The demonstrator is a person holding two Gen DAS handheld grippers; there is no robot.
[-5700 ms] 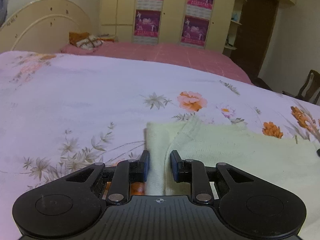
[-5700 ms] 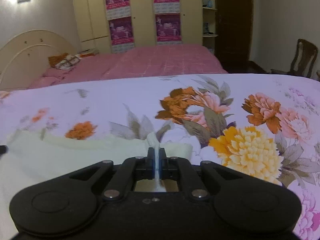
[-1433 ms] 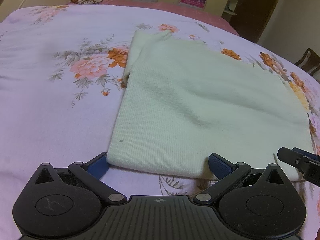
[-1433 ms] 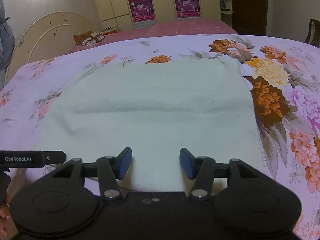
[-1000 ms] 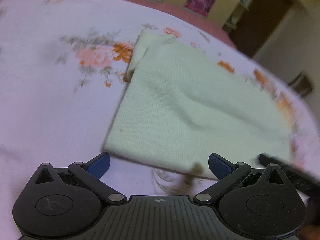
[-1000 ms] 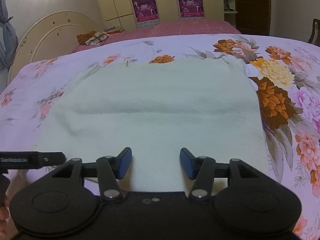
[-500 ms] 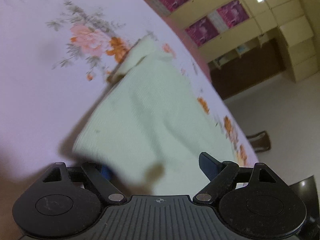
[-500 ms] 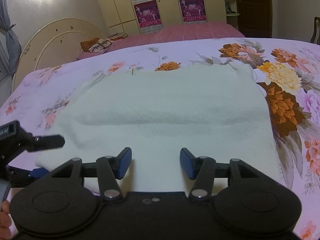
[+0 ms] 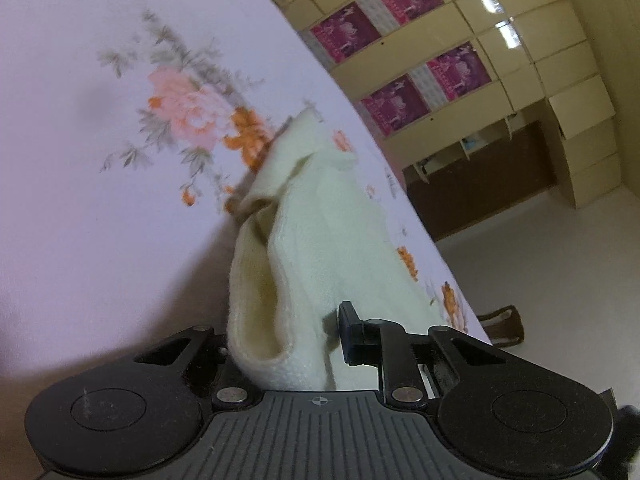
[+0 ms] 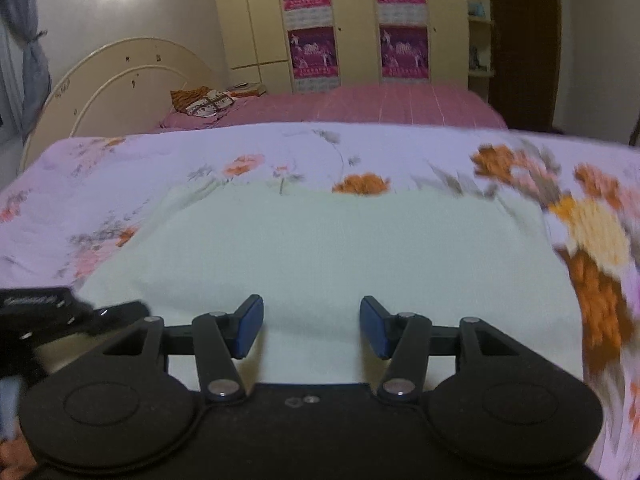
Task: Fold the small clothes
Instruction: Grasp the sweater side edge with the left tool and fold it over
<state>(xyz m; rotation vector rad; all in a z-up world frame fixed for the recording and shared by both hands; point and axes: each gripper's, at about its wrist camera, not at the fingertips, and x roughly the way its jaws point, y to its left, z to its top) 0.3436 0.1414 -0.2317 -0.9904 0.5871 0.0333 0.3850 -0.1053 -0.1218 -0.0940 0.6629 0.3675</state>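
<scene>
Writing: a small white label on the black body of the left gripper (image 10: 60,312), seen at the lower left of the right wrist view, is too blurred to read; the magenta posters (image 10: 312,46) on the wardrobe doors carry print too small to make out.
Left gripper pose: rolled hard to one side, so the bed and room lie on a steep slant in its own view; it sits at the near left corner of the garment.
Left gripper state (image 9: 286,336): jaws drawn in around a bunched, lifted corner of the cream knit garment (image 9: 320,232); the right finger (image 9: 352,332) stands just beside the fabric, the left one is hidden behind it, so I cannot tell whether the cloth is truly pinched.
Right gripper pose: level, pointing across the bed towards the wardrobe.
Right gripper state (image 10: 311,326): released, blue pads (image 10: 249,326) wide apart above the garment's near edge.
Garment place (image 10: 320,256): spread flat on the floral bedspread (image 10: 120,176), close to its near edge.
</scene>
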